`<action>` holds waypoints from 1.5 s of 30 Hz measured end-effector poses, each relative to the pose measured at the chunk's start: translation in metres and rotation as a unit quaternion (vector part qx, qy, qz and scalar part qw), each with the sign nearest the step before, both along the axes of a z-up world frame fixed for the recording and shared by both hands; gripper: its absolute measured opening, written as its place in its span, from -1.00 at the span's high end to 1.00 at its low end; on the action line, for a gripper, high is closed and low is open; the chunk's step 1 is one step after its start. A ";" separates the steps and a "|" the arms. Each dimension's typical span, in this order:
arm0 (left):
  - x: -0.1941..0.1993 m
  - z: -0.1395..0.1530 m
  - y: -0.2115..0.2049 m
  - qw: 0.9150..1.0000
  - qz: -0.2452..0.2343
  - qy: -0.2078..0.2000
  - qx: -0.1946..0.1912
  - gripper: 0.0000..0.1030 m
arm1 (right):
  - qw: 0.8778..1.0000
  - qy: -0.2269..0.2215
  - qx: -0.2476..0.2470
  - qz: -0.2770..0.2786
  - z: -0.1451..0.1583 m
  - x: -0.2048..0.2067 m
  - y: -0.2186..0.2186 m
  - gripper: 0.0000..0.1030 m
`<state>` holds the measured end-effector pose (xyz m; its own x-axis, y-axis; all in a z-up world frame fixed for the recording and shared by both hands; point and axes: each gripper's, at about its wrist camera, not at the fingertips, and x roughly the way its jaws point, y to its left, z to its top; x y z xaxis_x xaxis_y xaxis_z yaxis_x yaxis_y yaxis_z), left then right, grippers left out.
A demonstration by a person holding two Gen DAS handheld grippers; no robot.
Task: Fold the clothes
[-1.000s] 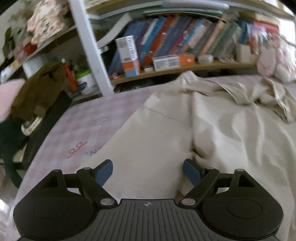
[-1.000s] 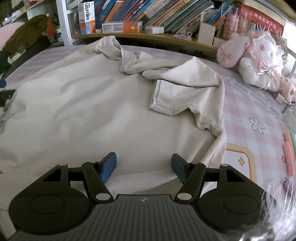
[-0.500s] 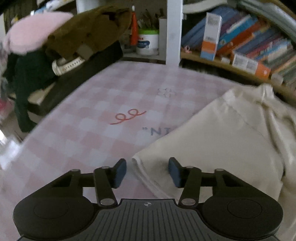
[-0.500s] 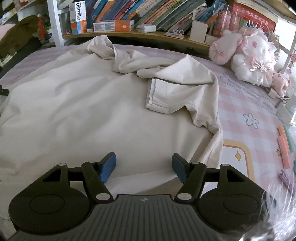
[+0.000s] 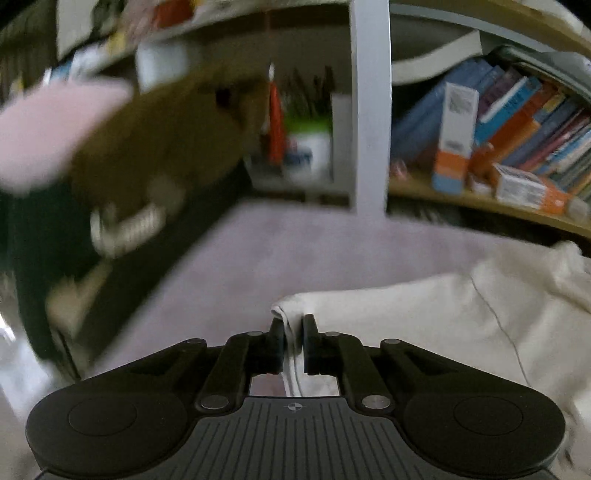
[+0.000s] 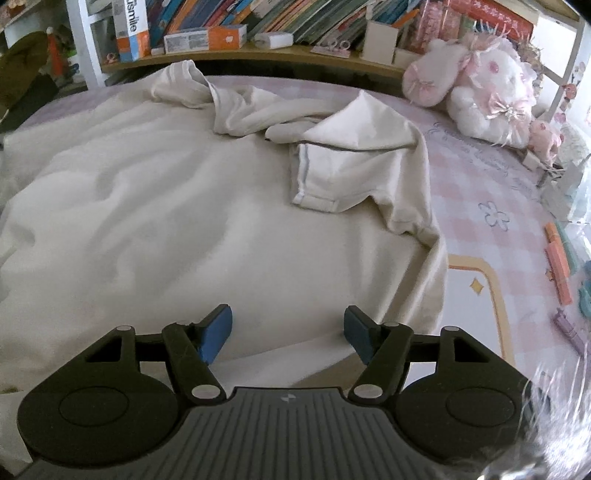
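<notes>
A large cream garment point(image 6: 192, 221) lies spread over the pink checked bed cover point(image 6: 491, 184), with a folded sleeve point(image 6: 354, 162) on its right part. In the left wrist view my left gripper point(image 5: 293, 332) is closing on the garment's point(image 5: 424, 321) near corner hem, and the pads pinch a fold of cloth between them. In the right wrist view my right gripper point(image 6: 286, 328) stands open just above the garment's near edge, with cloth under it and nothing held.
A bookshelf point(image 6: 258, 26) with books and boxes runs along the far side. White plush toys point(image 6: 480, 81) sit at the back right. Small coloured items point(image 6: 557, 258) lie along the cover's right side. Dark clothes point(image 5: 140, 155) are heaped beside a white post point(image 5: 369, 110).
My left gripper swept left to the garment's corner and its jaws came together on the hem. The right gripper barely moved and stayed open.
</notes>
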<state>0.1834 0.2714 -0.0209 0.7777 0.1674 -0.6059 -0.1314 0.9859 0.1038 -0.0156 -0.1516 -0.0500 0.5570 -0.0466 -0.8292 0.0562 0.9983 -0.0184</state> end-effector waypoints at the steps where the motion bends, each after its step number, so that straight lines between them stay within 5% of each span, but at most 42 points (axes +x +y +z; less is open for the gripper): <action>1: 0.013 0.007 0.001 1.000 -0.002 -0.007 0.014 0.85 | 1.000 0.002 -0.001 0.001 0.001 0.001 0.002 -0.28; 8: 0.069 0.043 0.020 0.997 0.024 -0.047 0.054 0.85 | 1.000 0.003 -0.021 -0.006 0.009 -0.004 0.007 -0.31; 14: 0.077 0.026 0.029 0.998 0.026 0.017 0.052 0.67 | 0.999 0.003 -0.019 -0.028 0.009 -0.014 0.000 -0.31; 18: 0.037 0.018 0.008 0.997 -0.017 0.020 0.067 0.46 | 0.999 -0.011 -0.029 -0.013 0.012 -0.012 0.002 -0.31; 23: -0.045 0.017 -0.052 0.995 -0.097 0.000 0.018 0.09 | 0.998 -0.033 -0.045 0.022 0.014 -0.001 0.001 -0.31; 30: -0.135 0.010 -0.140 0.986 -0.159 -0.014 -0.054 0.01 | 0.994 -0.048 -0.062 0.071 0.011 0.030 -0.011 -0.27; 38: -0.166 -0.007 -0.212 0.973 -0.215 0.018 -0.086 0.01 | 0.988 -0.056 -0.065 0.125 0.004 0.074 -0.022 -0.25; 42: -0.166 -0.030 -0.224 0.975 -0.197 0.082 -0.068 0.01 | 0.986 -0.053 -0.060 0.145 0.001 0.094 -0.021 -0.17; 45: -0.173 -0.037 -0.220 0.978 -0.177 0.086 -0.070 0.01 | 0.986 -0.047 -0.050 0.153 -0.003 0.108 -0.021 0.01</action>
<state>0.0109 0.0511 -0.0578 0.6563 -0.1868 -0.7310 0.2276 0.9727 -0.0441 0.0924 -0.1727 -0.0526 0.6319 0.0565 -0.7730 -0.2407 0.9623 -0.1264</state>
